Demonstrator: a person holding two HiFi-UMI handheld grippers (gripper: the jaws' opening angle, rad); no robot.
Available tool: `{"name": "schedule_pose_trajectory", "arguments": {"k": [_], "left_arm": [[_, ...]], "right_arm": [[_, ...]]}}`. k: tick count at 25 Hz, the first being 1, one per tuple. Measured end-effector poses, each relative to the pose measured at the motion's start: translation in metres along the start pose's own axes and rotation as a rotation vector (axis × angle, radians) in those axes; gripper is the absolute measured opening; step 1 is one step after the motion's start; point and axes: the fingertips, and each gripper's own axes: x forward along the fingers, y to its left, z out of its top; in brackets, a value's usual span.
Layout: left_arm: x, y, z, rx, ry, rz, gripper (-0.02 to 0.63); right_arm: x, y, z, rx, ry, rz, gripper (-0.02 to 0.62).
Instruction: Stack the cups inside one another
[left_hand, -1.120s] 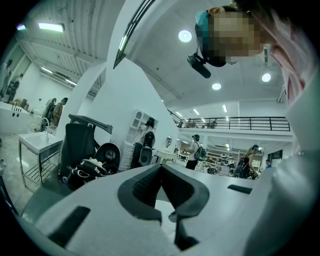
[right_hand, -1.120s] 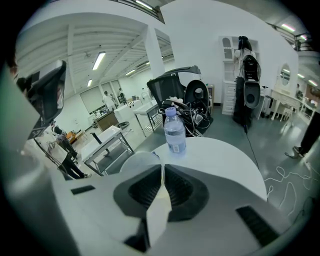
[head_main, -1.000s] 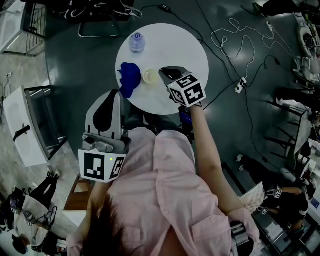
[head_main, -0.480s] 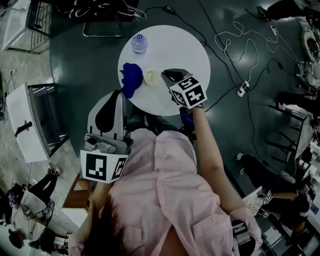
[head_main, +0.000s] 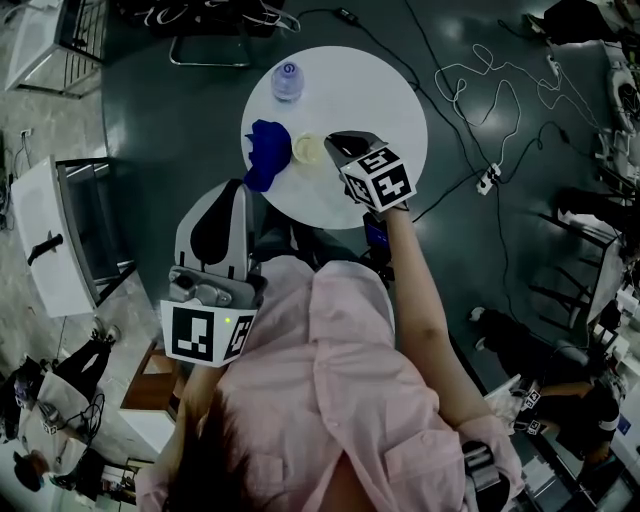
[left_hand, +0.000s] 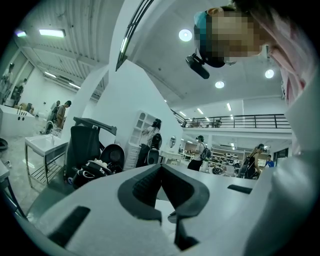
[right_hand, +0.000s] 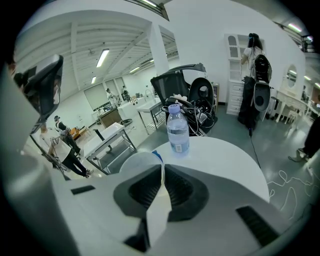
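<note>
A pale translucent cup (head_main: 308, 149) stands on the round white table (head_main: 385, 90), and my right gripper (head_main: 335, 141) is shut on its rim. In the right gripper view the cup (right_hand: 140, 162) sits just ahead of the right gripper (right_hand: 162, 172), with its wall pinched between the pads. A blue object (head_main: 265, 155), its shape unclear, lies right beside the cup on the left. My left gripper (head_main: 232, 188) is held low by the person's torso, off the table. In its own view the left gripper (left_hand: 161, 169) is shut with nothing in it and points up at the room.
A clear water bottle (head_main: 287, 80) stands at the table's far left, and it also shows as the bottle (right_hand: 177, 132) beyond the cup. Cables (head_main: 480, 90) trail over the dark floor to the right. A white cabinet (head_main: 45, 250) stands at the left.
The head view has shifted slightly. The right gripper stays shut on the cup at about the same spot, and the left gripper has not moved.
</note>
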Motion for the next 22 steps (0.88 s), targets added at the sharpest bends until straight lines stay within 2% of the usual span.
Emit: {"name": "schedule_pose_trajectory", "arguments": {"k": [8, 22], "left_arm": [[-0.005, 0.014, 0.001, -0.007, -0.004, 0.014, 0.015], [-0.005, 0.032, 0.0, -0.021, -0.01, 0.025, 0.014]], "right_arm": [[0.001, 0.005, 0.019, -0.005, -0.015, 0.002, 0.041], [0.022, 0.001, 0.009, -0.024, 0.062, -0.013, 0.04]]}}
